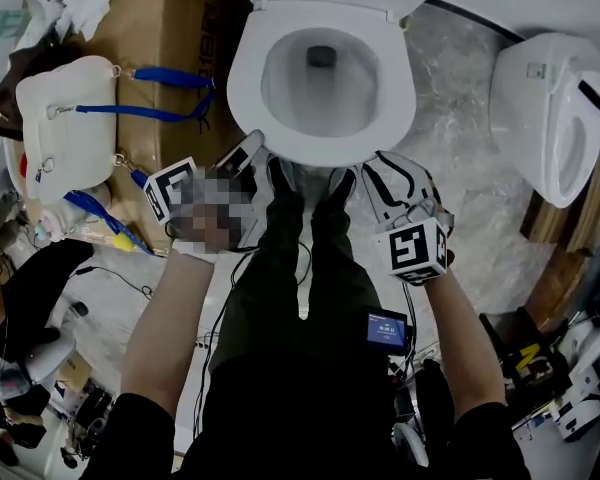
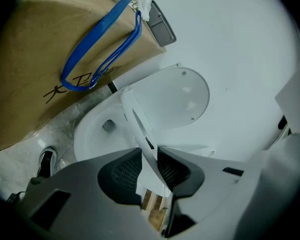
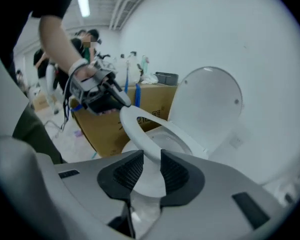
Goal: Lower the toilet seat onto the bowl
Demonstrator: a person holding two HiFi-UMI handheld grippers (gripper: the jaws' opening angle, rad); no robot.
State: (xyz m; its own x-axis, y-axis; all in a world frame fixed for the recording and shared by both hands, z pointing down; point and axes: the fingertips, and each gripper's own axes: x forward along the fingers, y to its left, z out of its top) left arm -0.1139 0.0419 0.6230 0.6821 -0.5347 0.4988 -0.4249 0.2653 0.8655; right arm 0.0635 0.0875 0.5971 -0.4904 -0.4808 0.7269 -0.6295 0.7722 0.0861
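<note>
The white toilet seat (image 3: pixel 150 126) is lifted off the bowl (image 2: pixel 95 129) and slopes down toward me. The lid (image 3: pixel 210 99) stands upright behind it. My right gripper (image 3: pixel 151 171) is shut on the seat's near rim, which fills the gap between both pads. My left gripper (image 2: pixel 149 166) is shut on the seat's edge (image 2: pixel 135 119), seen edge-on between its pads. From the head view the seat ring (image 1: pixel 250 88) lies over the bowl, with the left gripper (image 1: pixel 252 148) at its front left and the right gripper (image 1: pixel 385 168) at its front right.
A cardboard box (image 1: pixel 170 28) stands left of the toilet, with a white bag with blue straps (image 1: pixel 65 118) on it. A second toilet (image 1: pixel 550 108) stands at the right. My shoes (image 1: pixel 285 173) are at the bowl's front. Cables lie on the floor (image 1: pixel 230 298) at the lower left. People stand far off.
</note>
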